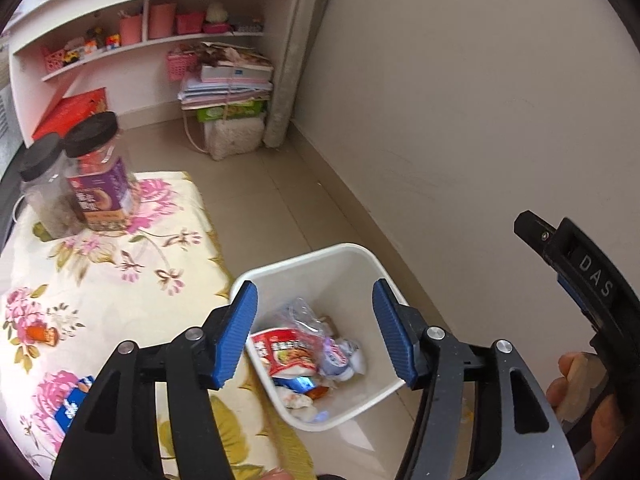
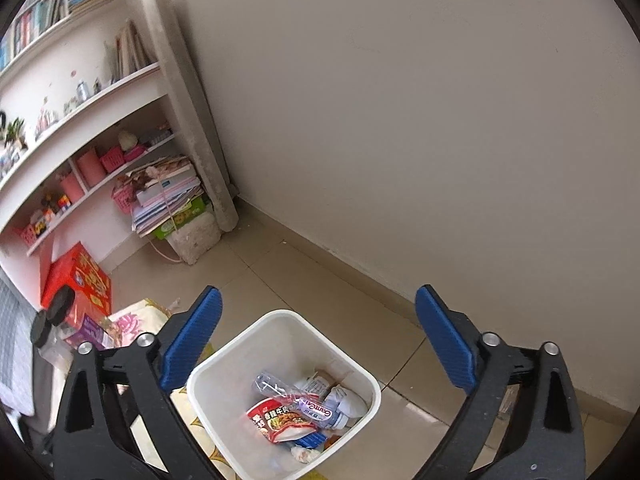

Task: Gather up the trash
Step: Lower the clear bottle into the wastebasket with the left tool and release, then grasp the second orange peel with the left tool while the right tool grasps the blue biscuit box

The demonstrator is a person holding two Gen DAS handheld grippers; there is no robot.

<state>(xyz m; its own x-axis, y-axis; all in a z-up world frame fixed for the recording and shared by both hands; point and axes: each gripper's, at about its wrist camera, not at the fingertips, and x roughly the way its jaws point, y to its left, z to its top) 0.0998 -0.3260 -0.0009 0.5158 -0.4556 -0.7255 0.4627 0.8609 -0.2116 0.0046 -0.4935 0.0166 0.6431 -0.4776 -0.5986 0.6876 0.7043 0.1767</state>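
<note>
While both grippers hung over the white trash bin (image 1: 362, 258), neither had hold of anything. Left gripper (image 1: 314, 334): jaws roughly half apart, blue pads w/ nothing between them, just bin contents seen through the gap. Right gripper (image 2: 318, 344): jaws spread wide, also empty; in the left wrist view its black body showed at the far right edge w/ a hand (image 1: 576, 384) on the grip.

Bin stood on the beige tile floor (image 2: 360, 308), touching or just beside the edge of a floral-print cloth (image 1: 100, 280), near the wall. Inside lay the trash: red noodle packet (image 2: 280, 420), crumpled clear plastic bottle (image 2: 272, 384), white/purple wrapper (image 2: 324, 412), plus scraps at the bottom.

On the cloth: two black-lidded jars (image 1: 96, 172) upright, side by side, and a blue-white packet (image 1: 74, 404) partly hidden behind the left finger. Shelves (image 1: 160, 40) w/ pink baskets stood well apart at the back.
</note>
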